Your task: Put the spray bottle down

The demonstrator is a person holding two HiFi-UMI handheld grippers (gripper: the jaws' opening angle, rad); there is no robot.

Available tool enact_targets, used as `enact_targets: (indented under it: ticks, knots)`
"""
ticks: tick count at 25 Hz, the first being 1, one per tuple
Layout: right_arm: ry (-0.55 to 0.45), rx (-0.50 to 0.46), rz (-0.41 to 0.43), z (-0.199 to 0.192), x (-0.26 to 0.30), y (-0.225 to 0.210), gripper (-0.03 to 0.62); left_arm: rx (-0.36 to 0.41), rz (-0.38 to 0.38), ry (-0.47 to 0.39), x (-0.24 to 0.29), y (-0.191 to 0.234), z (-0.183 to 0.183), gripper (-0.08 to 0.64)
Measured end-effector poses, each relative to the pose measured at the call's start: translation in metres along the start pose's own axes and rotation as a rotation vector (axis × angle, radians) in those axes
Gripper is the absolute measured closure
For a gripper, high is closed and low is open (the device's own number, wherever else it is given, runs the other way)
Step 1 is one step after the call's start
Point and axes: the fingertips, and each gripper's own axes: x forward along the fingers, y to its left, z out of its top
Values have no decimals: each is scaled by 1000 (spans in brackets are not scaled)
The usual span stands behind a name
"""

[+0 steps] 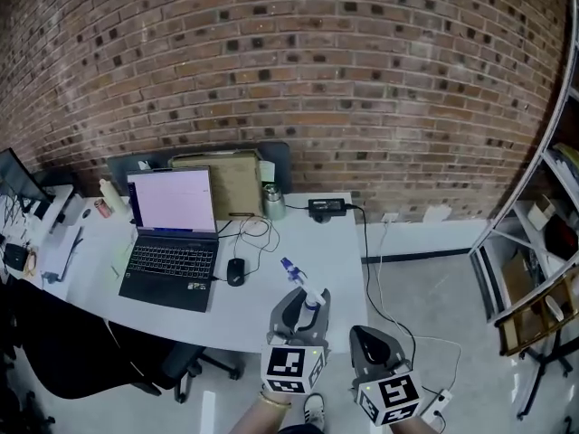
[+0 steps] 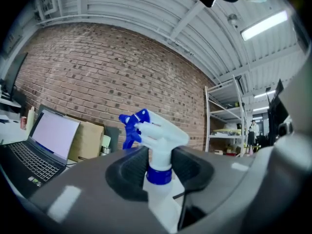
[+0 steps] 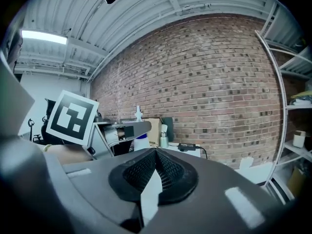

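A white spray bottle (image 1: pixel 311 298) with a blue trigger and blue collar is held upright by its neck in my left gripper (image 1: pixel 306 306), which is shut on it just above the front edge of the white desk (image 1: pixel 335 260). In the left gripper view the bottle (image 2: pixel 159 136) stands between the two black pads, its nozzle pointing left toward the laptop (image 2: pixel 44 143). My right gripper (image 1: pixel 371 340) hangs to the right over the floor, beside the desk, with its pads closed together on nothing (image 3: pixel 156 168). It sees the left gripper (image 3: pixel 117 130) and the bottle (image 3: pixel 140 141) at its left.
On the desk are an open laptop (image 1: pixel 172 233), a black mouse (image 1: pixel 235 271), a cardboard box (image 1: pixel 226 181), a metal flask (image 1: pixel 274 202), a power adapter (image 1: pixel 327 208) and cables. A black chair (image 1: pixel 81 355) stands at the lower left, metal shelving (image 1: pixel 543 242) at the right, and a power strip (image 1: pixel 438 401) lies on the floor.
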Motion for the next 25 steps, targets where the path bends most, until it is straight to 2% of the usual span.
enact_targets:
  ticks: [8,20,25]
  knots:
    - [39,25,-21,-7,36,-21,594,-3,-30,20,55,14,-22,421]
    - [76,20,-20,-19,47,-23,594,5,-63,34,65,13,-28,410]
    - [73,16,-13,-17,46,-20,594,16,-55,36,63,13,-23,402]
